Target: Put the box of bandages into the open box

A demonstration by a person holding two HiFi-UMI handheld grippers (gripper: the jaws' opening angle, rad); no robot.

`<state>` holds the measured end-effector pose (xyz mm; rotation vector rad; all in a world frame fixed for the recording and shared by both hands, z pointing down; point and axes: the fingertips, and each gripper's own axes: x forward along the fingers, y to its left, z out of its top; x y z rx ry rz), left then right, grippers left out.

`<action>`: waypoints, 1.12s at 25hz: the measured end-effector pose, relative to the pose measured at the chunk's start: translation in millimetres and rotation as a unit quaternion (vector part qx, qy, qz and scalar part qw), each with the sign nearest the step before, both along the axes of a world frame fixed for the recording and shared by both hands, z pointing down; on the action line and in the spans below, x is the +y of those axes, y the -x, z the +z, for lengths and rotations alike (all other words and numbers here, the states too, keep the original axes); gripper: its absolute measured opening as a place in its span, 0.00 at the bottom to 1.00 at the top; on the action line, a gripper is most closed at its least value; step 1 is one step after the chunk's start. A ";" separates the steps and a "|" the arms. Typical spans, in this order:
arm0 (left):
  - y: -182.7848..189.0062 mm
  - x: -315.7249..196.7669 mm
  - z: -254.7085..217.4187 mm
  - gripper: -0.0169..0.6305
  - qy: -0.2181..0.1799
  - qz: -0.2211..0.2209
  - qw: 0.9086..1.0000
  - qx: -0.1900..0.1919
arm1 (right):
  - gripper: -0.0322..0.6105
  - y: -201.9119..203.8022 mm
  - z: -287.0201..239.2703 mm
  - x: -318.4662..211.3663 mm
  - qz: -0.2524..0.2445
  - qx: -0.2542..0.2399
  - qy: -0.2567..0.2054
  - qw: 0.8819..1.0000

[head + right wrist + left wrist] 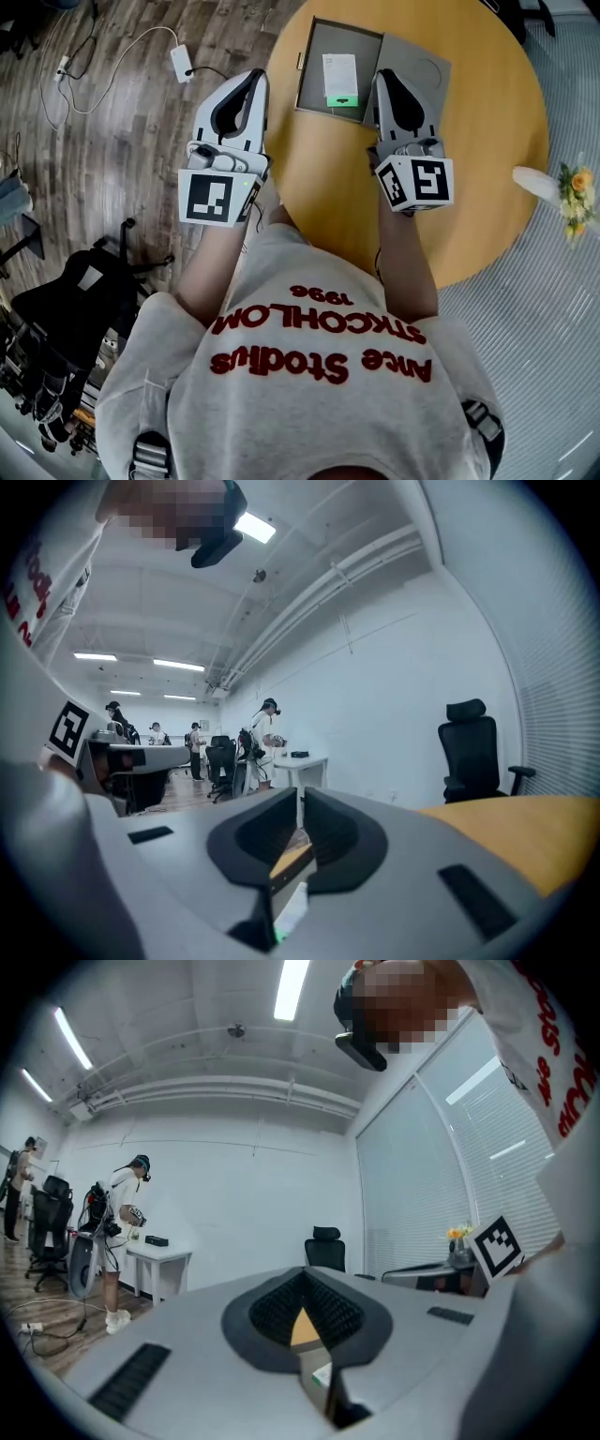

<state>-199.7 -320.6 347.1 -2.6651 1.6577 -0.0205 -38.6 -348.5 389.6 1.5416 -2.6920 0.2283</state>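
Bandage box [340,79]: white, flat, green strip at its near end. It lies inside the open grey box [314,58] at 12 o'clock on the round table [487,150], close to the rim. Left gripper [254,79] has its jaws together and empty, over the 9 o'clock edge. Right gripper [386,81] is closed to a sliver and empty, by the lid [422,66]. Bare tabletop from 3 to 6 o'clock.

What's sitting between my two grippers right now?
In the head view, the open box with the bandage box inside lies between the left gripper and right gripper; nearer you, bare table.
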 end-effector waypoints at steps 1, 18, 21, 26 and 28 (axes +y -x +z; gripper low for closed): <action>-1.9 0.6 -5.4 0.04 -0.007 0.000 1.000 0.001 | 0.09 -1.7 -7.9 2.6 0.000 -0.002 -0.011 1.000; -24.1 44.8 -74.6 0.04 -0.091 -0.003 0.996 -0.008 | 0.08 -50.2 -94.1 71.3 0.023 -0.016 -0.114 0.993; -30.2 54.2 -77.6 0.04 -0.093 0.001 0.996 -0.008 | 0.08 -61.3 -100.9 83.9 0.034 -0.017 -0.120 0.992; -49.2 69.2 -82.4 0.04 -0.099 0.011 0.995 -0.010 | 0.08 -91.8 -106.9 106.4 0.058 -0.019 -0.126 0.990; -60.0 75.9 -84.3 0.04 -0.102 0.016 0.995 -0.012 | 0.08 -107.0 -108.9 117.2 0.068 -0.018 -0.128 0.989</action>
